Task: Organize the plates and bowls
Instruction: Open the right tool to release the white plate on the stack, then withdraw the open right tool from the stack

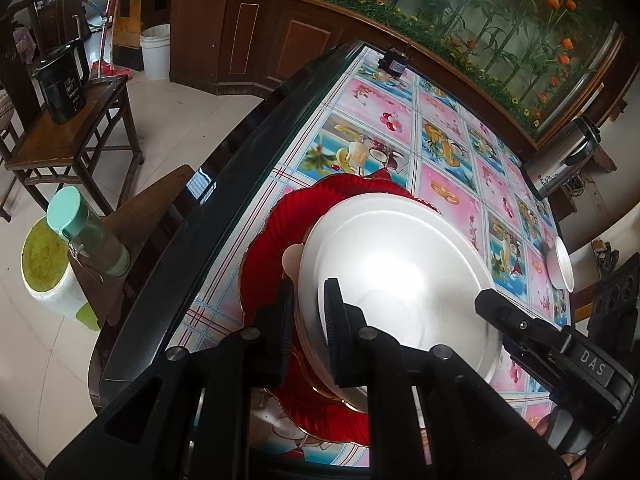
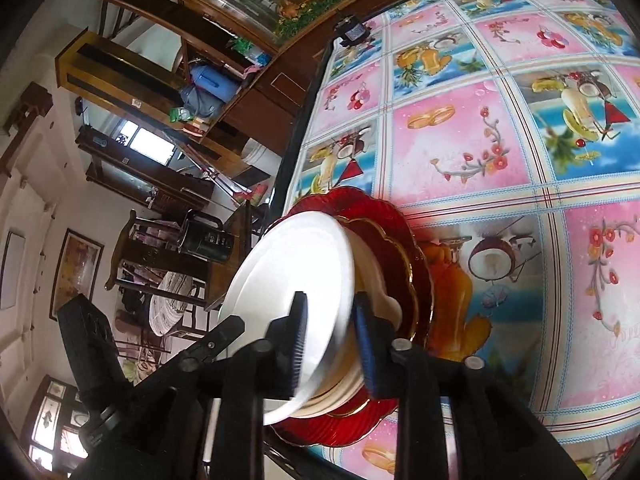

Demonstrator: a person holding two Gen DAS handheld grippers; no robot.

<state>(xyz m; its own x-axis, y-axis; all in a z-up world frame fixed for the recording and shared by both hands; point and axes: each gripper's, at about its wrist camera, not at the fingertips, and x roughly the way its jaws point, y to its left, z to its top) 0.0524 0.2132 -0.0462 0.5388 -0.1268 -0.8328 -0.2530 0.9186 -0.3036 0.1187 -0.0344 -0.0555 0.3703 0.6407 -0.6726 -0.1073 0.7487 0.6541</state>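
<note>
A stack sits by the table's near-left edge: a red ribbed glass plate [image 1: 272,240] [image 2: 384,216] lowest, cream plates [image 1: 291,259] [image 2: 390,308] on it, a white plate [image 1: 400,264] [image 2: 292,264] on top and tilted. My left gripper [image 1: 309,320] is shut on the white plate's near rim. The right gripper [image 2: 331,340] straddles the opposite rim with its pads standing apart from the thin edge, so it is open. One of its fingers [image 1: 496,312] lies over the white plate's right side in the left wrist view.
The table [image 2: 460,140] has a fruit-print cloth under glass. A small white dish [image 1: 560,266] and a steel flask [image 1: 560,164] stand at its right edge, a small black device [image 1: 394,62] at the far edge. Left of it: a wooden stand with a black kettle [image 1: 60,80], a green-lidded bottle [image 1: 86,236].
</note>
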